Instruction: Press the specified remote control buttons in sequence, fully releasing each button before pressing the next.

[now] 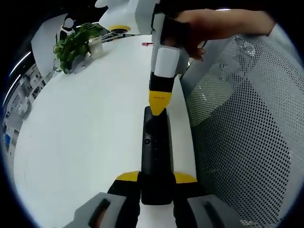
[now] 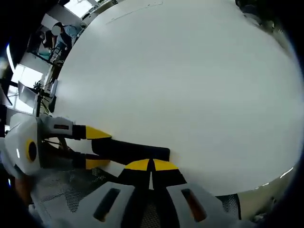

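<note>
Black remote (image 1: 156, 156) lies flat on the white surface (image 1: 85, 133), near the edge next to a mesh chair (image 1: 242, 128). Long axis runs straight away from the left claw (image 1: 156, 178), which clamps the near end between its yellow-tipped jaws, narrowed to the remote's width. One small round button visible partway up the face; others too dark to make out.

Right claw (image 1: 159, 100) comes in from the far end, jaws closed together into a single yellow point, holding nothing, tip touching or just over the remote's far end; contact can't be confirmed. In the right gripper view the right claw (image 2: 151, 165) shows the same shut tips at the remote (image 2: 135, 149), with the left claw (image 2: 92, 147) gripping it from the left side.

Judgement: right claw is the presser, left is the holder; next move likely travels along the long axis toward the left claw.

Plant (image 1: 76, 45) and red item (image 1: 147, 43) sit well apart at the far side.
</note>
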Motion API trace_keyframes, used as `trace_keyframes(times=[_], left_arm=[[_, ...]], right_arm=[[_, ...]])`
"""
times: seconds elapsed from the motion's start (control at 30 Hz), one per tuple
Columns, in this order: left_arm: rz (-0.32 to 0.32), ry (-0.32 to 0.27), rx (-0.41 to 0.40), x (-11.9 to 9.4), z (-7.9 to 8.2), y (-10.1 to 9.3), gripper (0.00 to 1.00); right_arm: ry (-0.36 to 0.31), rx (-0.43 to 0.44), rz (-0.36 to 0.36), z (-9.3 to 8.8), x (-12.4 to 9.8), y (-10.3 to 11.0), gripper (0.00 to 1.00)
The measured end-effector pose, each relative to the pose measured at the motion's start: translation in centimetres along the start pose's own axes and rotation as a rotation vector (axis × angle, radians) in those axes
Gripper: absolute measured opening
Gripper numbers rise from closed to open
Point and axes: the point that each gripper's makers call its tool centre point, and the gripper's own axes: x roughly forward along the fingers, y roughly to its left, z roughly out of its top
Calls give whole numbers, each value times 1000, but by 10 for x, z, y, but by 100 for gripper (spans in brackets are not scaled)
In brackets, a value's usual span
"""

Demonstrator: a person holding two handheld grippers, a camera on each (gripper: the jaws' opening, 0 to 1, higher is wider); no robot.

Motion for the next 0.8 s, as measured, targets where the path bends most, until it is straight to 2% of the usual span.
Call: trace_keyframes(times=[0.33, 0.53, 0.7, 0.8], left_arm=[[1, 0, 0, 0, 0, 0, 25], [3, -6, -8, 0, 0, 0, 25], [4, -9, -9, 0, 0, 0, 25], [3, -8, -7, 0, 0, 0, 25]], right_arm=[[-13, -18, -5, -1, -1, 2, 0], [-11, 18, 13, -1, -3, 2, 0], [-4, 18, 1, -1, -4, 1, 0], [-28, 21, 14, 3, -6, 4, 0]])
